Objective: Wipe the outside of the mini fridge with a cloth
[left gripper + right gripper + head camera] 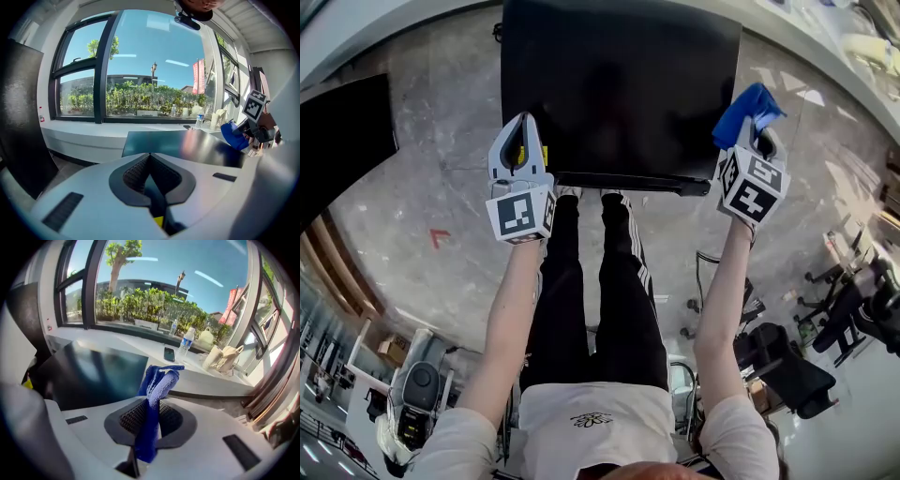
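Observation:
The black mini fridge (pixel 619 84) stands in front of me, its glossy top (pixel 187 146) facing up. My right gripper (pixel 757 139) is shut on a blue cloth (pixel 744 110), held at the fridge's right front corner; the cloth (pixel 154 394) sticks up between the jaws. Over the fridge's left front corner hangs my left gripper (pixel 523 148), shut with nothing between its jaws. In the left gripper view the right gripper (pixel 251 129) and the cloth (pixel 234 135) show at the far right.
A white window ledge (pixel 154 350) runs behind the fridge with a phone (pixel 169 354), a water bottle (pixel 186 344) and bags (pixel 220 357). A dark panel (pixel 337 141) stands at the left. Office chairs (pixel 787 366) sit on the floor to the right.

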Action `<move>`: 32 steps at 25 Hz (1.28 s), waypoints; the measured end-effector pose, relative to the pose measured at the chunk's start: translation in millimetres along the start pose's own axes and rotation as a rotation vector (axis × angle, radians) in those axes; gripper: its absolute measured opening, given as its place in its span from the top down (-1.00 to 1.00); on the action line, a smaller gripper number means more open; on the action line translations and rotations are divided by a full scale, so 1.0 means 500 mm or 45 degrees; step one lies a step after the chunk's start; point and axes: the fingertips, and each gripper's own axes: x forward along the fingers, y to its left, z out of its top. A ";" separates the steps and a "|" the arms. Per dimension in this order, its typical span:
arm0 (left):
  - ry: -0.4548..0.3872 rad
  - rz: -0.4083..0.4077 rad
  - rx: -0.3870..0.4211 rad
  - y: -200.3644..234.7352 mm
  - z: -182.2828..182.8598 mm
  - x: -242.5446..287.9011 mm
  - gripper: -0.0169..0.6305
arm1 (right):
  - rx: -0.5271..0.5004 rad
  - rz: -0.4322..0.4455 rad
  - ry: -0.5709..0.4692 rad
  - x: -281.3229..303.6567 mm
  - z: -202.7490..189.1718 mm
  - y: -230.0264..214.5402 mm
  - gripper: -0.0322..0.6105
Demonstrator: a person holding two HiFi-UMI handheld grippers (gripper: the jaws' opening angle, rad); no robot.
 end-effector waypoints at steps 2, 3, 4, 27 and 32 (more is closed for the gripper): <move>0.001 0.019 -0.004 0.017 -0.004 -0.012 0.93 | 0.008 0.062 -0.094 -0.048 0.037 0.034 0.71; 0.003 0.032 -0.005 0.026 -0.005 -0.019 0.93 | 0.010 0.117 -0.129 -0.072 0.053 0.062 0.71; 0.004 0.044 -0.008 0.034 -0.006 -0.026 0.93 | 0.009 0.180 -0.155 -0.094 0.066 0.096 0.71; -0.010 0.221 -0.097 0.210 -0.040 -0.117 0.93 | 0.233 1.185 0.042 -0.226 0.085 0.835 0.71; -0.009 0.194 -0.100 0.203 -0.044 -0.114 0.93 | 0.198 1.124 0.104 -0.181 0.059 0.850 0.71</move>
